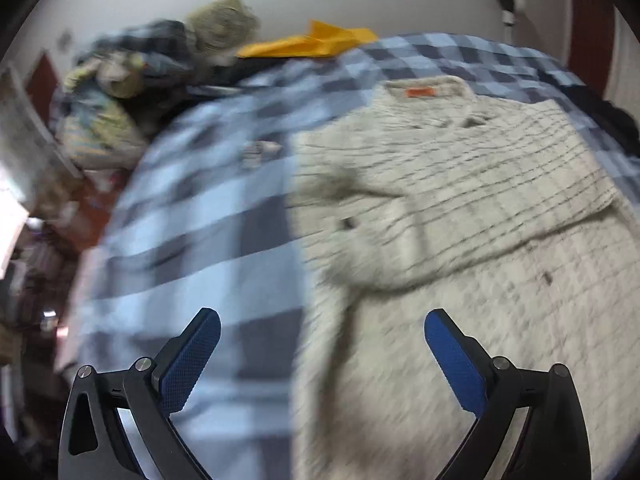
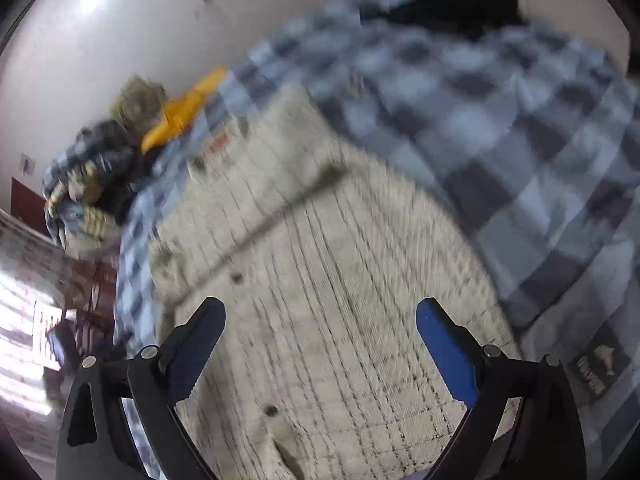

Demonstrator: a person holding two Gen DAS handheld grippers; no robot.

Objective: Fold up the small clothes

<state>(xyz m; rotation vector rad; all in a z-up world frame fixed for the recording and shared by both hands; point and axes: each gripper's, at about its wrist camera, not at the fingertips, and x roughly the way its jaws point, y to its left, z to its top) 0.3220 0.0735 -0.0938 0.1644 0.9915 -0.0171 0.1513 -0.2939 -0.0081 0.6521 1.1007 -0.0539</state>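
A cream shirt with a thin dark grid (image 1: 460,208) lies flat on a blue checked blanket (image 1: 200,216), collar with an orange label (image 1: 419,92) at the far end and one side folded across its front. My left gripper (image 1: 322,320) hangs above the shirt's near left edge, jaws wide and nothing between them. In the right wrist view the same shirt (image 2: 340,280) runs away from me, a dark fold line across it. My right gripper (image 2: 320,312) hovers over its lower part, open with nothing between the blue pads. Both views are motion-blurred.
A heap of mixed clothes (image 1: 132,80) lies at the blanket's far left, with a yellow garment (image 1: 312,44) behind it against the white wall. Dark cloth (image 2: 440,12) lies at the far right edge. Furniture and clutter (image 1: 36,184) stand left of the bed.
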